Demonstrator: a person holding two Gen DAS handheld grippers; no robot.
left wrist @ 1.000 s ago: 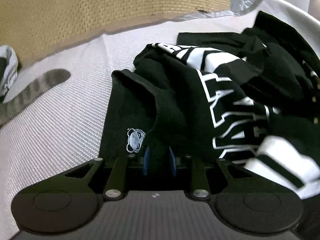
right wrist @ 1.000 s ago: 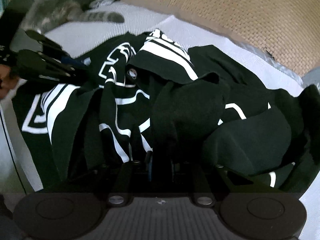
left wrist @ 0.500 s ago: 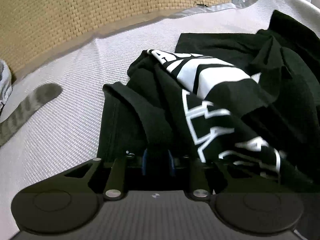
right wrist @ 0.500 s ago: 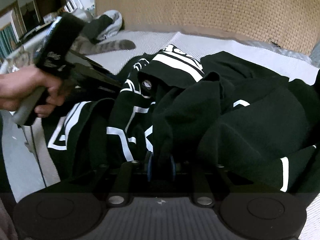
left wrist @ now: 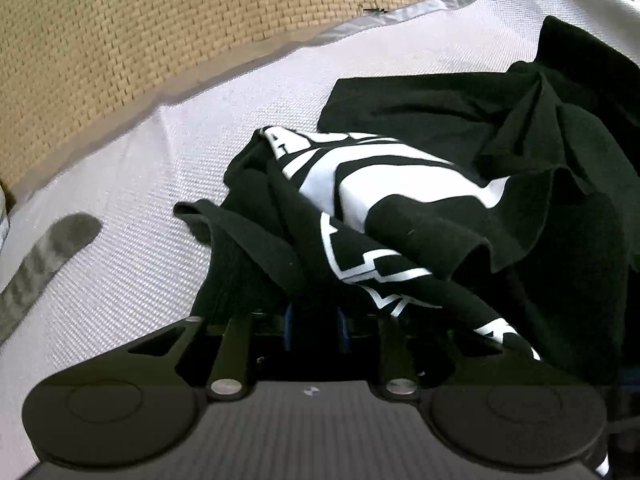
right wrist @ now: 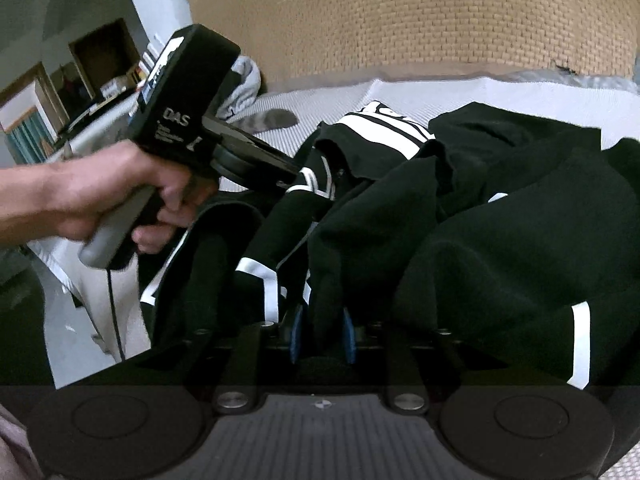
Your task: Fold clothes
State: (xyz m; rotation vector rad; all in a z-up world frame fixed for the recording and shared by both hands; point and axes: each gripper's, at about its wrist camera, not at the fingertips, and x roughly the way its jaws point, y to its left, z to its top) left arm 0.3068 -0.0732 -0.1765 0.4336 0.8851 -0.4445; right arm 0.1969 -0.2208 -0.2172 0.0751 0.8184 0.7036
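Black garment [left wrist: 420,240] bunched on white mattress [left wrist: 120,200]; both jaws pinch its folds, right just widening; bare mattress leftward.

Soft, even indoor light falls on the white bed cover [left wrist: 120,216], with no glare. The black garment [right wrist: 480,248] swallows detail in its folds. Both fisheye views bend straight lines and darken at the corners. The hand [right wrist: 100,188] is slightly motion-blurred.
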